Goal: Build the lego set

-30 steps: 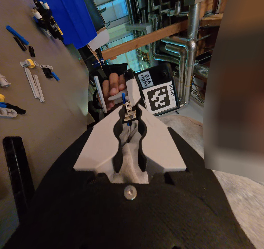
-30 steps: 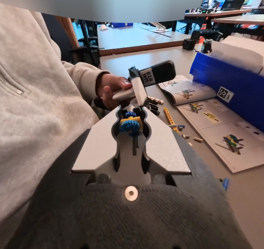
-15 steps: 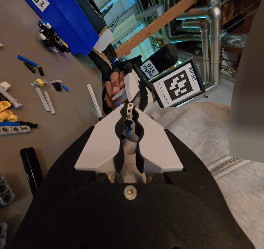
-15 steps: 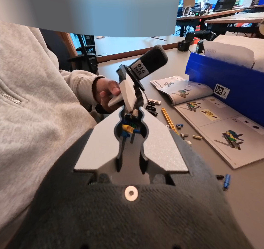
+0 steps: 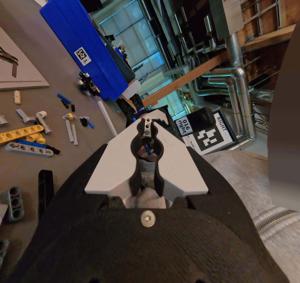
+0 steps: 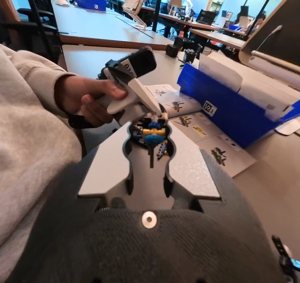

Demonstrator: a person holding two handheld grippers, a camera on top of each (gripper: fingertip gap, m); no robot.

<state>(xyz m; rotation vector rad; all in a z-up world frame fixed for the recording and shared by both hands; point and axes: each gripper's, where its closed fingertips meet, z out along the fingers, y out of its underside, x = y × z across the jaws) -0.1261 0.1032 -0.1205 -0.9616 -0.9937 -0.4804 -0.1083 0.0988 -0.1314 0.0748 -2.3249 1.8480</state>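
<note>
Both grippers share one build — white wedge fingers (image 5: pixel 113 161) with black scalloped pads, black textured body, one silver screw (image 5: pixel 147 218); grey sweatshirt sleeve (image 6: pixel 32 112).

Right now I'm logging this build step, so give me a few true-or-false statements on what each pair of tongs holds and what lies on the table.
1. The left tongs are shut on a small white piece. True.
2. The right tongs are empty. False: they grip an assembly with blue gears.
3. A yellow beam lies on the table. True.
4. The bin beside the instruction booklet is red. False: it is blue.
</note>
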